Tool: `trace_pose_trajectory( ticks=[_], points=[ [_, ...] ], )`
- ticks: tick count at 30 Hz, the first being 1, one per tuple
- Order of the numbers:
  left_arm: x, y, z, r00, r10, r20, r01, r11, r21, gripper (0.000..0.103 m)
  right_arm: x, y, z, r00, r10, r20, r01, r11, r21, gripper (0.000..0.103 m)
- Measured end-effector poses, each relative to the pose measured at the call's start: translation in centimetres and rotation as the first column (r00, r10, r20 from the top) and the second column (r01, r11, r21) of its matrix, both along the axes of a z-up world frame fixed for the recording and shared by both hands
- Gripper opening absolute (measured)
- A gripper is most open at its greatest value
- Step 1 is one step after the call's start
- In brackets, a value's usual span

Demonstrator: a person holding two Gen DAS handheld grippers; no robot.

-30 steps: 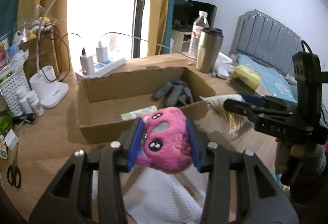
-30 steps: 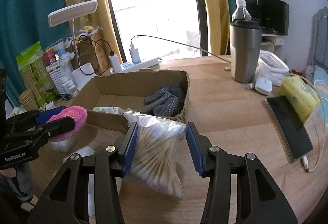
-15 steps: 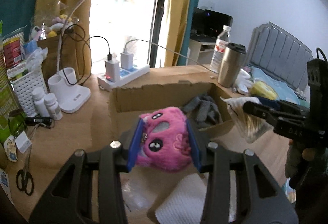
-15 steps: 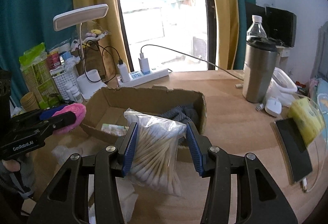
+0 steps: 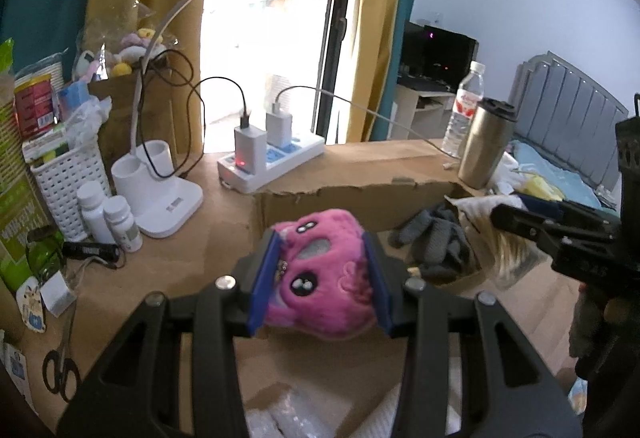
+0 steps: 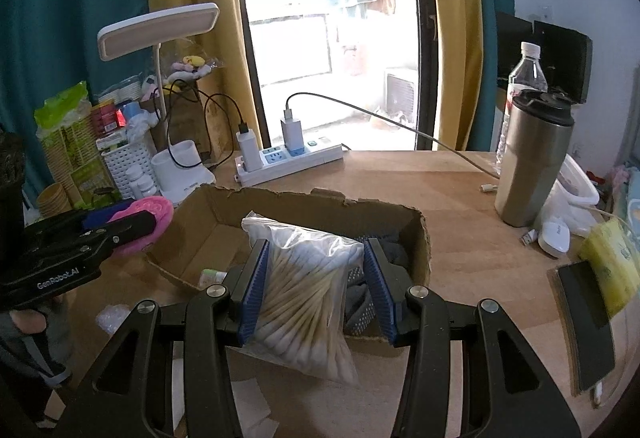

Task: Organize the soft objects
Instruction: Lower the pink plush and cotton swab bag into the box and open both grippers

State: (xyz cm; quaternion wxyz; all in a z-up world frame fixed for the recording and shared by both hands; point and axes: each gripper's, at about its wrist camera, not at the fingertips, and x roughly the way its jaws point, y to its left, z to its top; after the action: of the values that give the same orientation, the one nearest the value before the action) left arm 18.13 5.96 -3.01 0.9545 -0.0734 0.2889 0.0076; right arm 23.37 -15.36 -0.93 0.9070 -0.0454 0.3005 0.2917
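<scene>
My left gripper point(image 5: 320, 278) is shut on a pink plush toy point(image 5: 324, 274) with black eyes, held in the air over the near left part of an open cardboard box point(image 5: 352, 193). My right gripper point(image 6: 316, 290) is shut on a clear bag of cotton swabs point(image 6: 304, 290), hanging over the box's near wall point(image 6: 420, 238). Grey gloves point(image 5: 432, 238) lie inside the box at its right end. From the right wrist view the left gripper point(image 6: 132, 226) and its plush toy point(image 6: 148, 213) show at the left; in the left wrist view the right gripper point(image 5: 516, 213) comes in from the right.
Behind the box stand a white power strip point(image 6: 288, 161) with chargers, a white desk lamp point(image 5: 168, 193), small bottles point(image 5: 108, 217) and a white basket point(image 5: 64, 173). A steel tumbler point(image 6: 532, 161), water bottle point(image 6: 524, 77), phone point(image 6: 584, 322) and yellow packet point(image 6: 612, 262) sit right. Scissors point(image 5: 60, 370) lie near left.
Both grippers have carried their loads forward toward the box: the plush toy and the swab bag now hang over its near part, and the lamp and power strip look closer.
</scene>
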Motion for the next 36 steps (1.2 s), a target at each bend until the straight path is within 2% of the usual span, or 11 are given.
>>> trace_pose_trajectory(
  ticks=[26, 30, 36],
  points=[
    [5.2, 0.7, -2.7, 0.997, 0.031, -0.071, -0.029, 0.999, 0.02, 0.045, 4.7, 1.8, -2.5, 0.998, 0.013, -0.054, -0.014, 1.0, -0.012, 0.051],
    [5.4, 0.7, -2.8, 0.996, 0.034, -0.085, -0.033, 0.999, 0.02, 0.048, 4.5, 1.8, -2.4, 0.998, 0.011, -0.055, -0.012, 1.0, -0.009, 0.059],
    [4.7, 0.3, -2.1, 0.997, 0.044, -0.069, -0.042, 0.999, 0.03, 0.054, 3.6, 1.3, -1.6, 0.999, 0.003, -0.036, -0.004, 1.0, -0.008, 0.06]
  ],
)
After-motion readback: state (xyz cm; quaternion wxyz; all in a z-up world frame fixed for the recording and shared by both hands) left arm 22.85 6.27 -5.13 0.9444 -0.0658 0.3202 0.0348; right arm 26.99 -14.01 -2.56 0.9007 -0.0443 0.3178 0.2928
